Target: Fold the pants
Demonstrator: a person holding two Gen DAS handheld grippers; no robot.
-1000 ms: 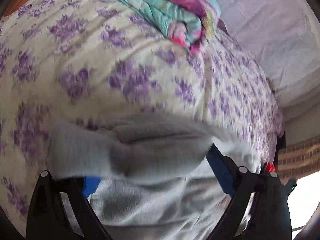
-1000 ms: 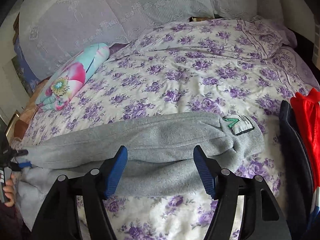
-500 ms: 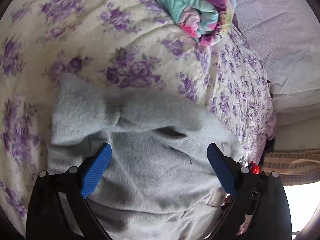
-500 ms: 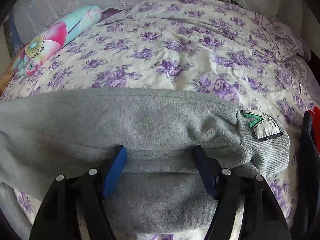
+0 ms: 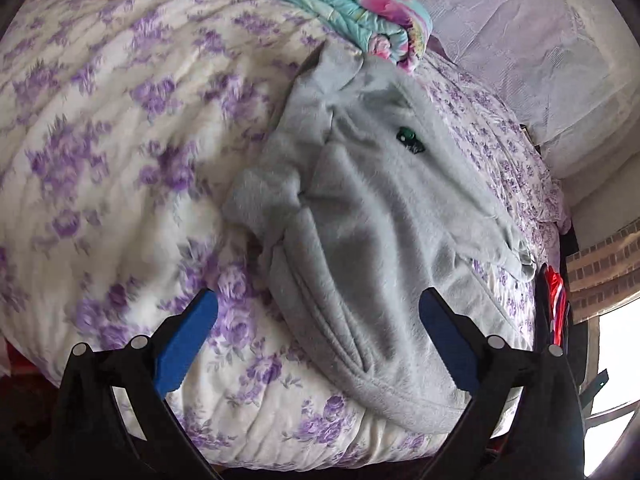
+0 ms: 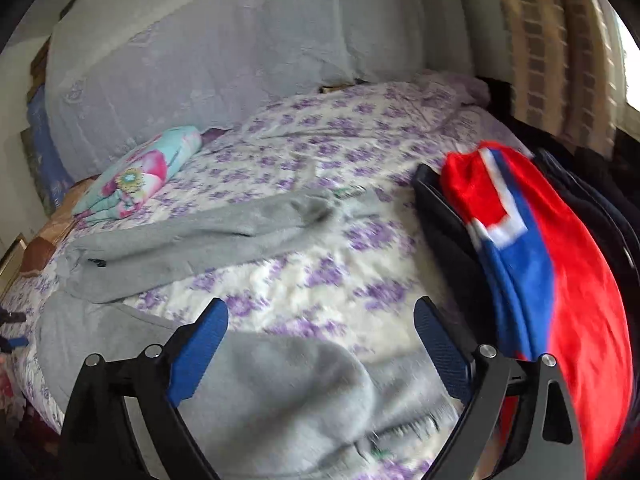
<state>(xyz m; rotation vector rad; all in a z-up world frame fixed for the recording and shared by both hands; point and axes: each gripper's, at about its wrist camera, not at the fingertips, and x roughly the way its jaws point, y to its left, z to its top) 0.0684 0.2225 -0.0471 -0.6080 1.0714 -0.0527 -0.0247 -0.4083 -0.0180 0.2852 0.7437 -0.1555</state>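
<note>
The grey fleece pants [image 5: 380, 232] lie on the purple-flowered bedspread [image 5: 120, 128], rumpled, with a small green logo facing up. In the right wrist view the pants [image 6: 192, 236] spread in a loose V: one leg runs across the bed, the other lies near the front edge under the gripper. My left gripper [image 5: 316, 332] is open and empty, hovering just above the near end of the pants. My right gripper [image 6: 320, 344] is open and empty above the near leg.
A folded turquoise-and-pink floral quilt [image 5: 352, 4] lies at the far side, touching the pants' far end; it also shows in the right wrist view [image 6: 140, 176]. A red, blue and white garment [image 6: 532, 248] on dark clothes sits on the right. A lace-covered headboard [image 6: 224, 56] stands behind.
Both grippers have pulled back from the pants, and the pants have gone from a folded band to a loose V. The right view swung right toward the red garment.
</note>
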